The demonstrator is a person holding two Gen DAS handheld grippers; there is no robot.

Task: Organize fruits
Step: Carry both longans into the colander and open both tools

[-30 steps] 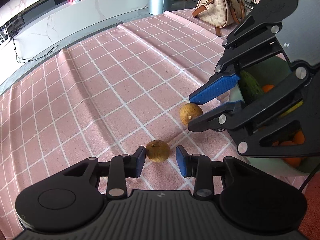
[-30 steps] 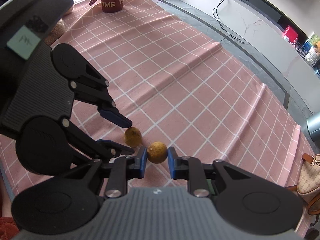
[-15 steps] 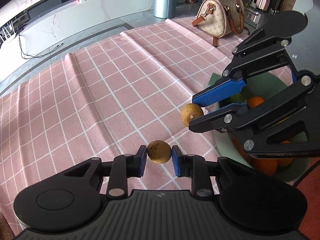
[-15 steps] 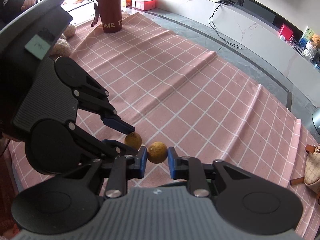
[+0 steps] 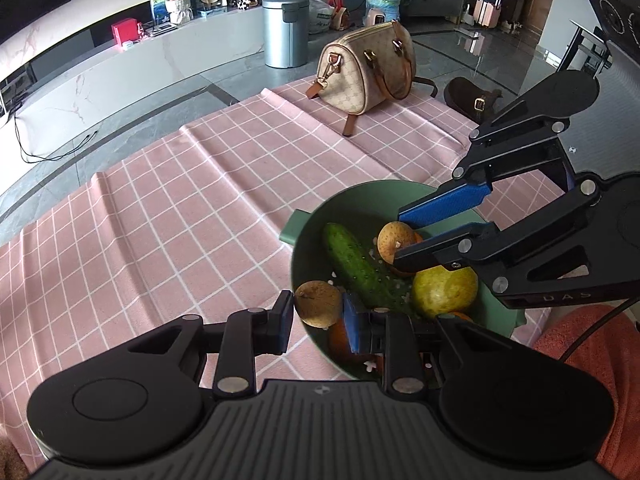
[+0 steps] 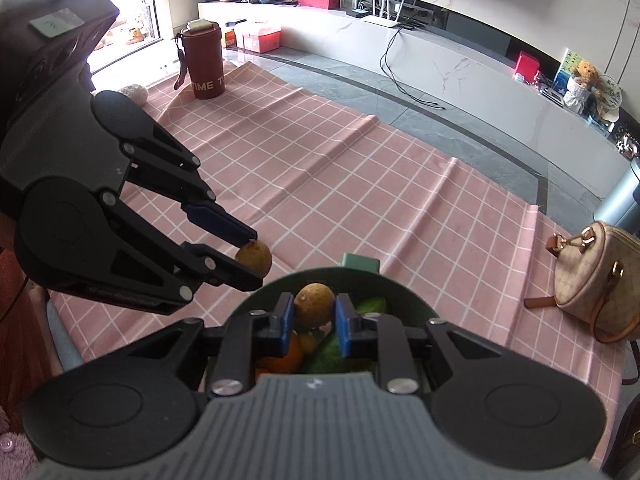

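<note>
My left gripper [image 5: 317, 309] is shut on a small brown round fruit [image 5: 319, 304], held above the near-left rim of the green bowl [image 5: 360, 196]. My right gripper [image 6: 314, 312] is shut on a second brown fruit [image 6: 314, 304] over the bowl [image 6: 352, 276]. In the left wrist view the right gripper [image 5: 400, 236] holds its fruit [image 5: 395, 237] above the bowl's middle. In the right wrist view the left gripper [image 6: 250, 254] holds its fruit [image 6: 254, 257] just outside the bowl's left rim. Inside the bowl lie a cucumber [image 5: 356, 266], a yellow-green pear [image 5: 444, 286] and oranges [image 6: 286, 354].
A pink checked cloth [image 5: 180, 208] covers the table. A tan handbag [image 5: 370, 68] stands at its far edge, a dark red tumbler [image 6: 204, 62] at the far left in the right wrist view. A silver bin [image 5: 285, 30] and a white counter [image 6: 460, 68] lie beyond.
The left gripper closed on its fruit. Both grippers then lifted their fruits off the cloth and carried them toward the green bowl, which now fills the lower part of both views.
</note>
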